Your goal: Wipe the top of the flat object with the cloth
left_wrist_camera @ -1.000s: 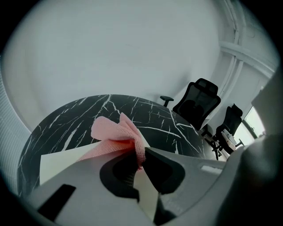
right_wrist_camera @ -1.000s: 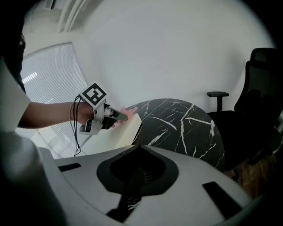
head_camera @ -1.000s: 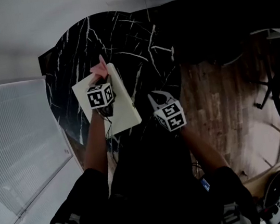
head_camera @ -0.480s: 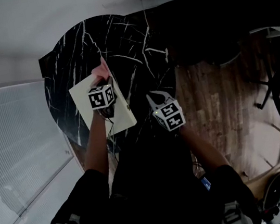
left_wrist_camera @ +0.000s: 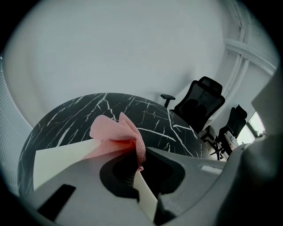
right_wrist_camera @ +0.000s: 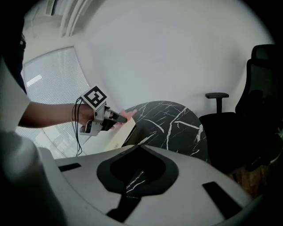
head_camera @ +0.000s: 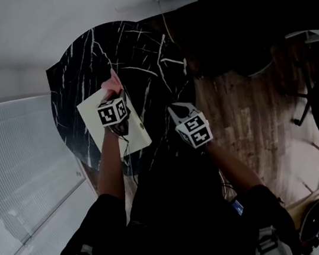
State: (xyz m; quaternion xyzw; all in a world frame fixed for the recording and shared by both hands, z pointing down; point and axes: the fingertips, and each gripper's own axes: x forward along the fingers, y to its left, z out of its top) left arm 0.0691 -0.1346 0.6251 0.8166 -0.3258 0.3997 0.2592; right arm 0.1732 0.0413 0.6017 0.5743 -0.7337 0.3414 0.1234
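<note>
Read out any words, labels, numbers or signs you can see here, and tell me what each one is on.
No readable text anywhere in these views.
Marker cube on the left gripper and the one on the right gripper: square black-and-white patterns only, no letters or digits.
Cream flat board and pink cloth: no print visible.
</note>
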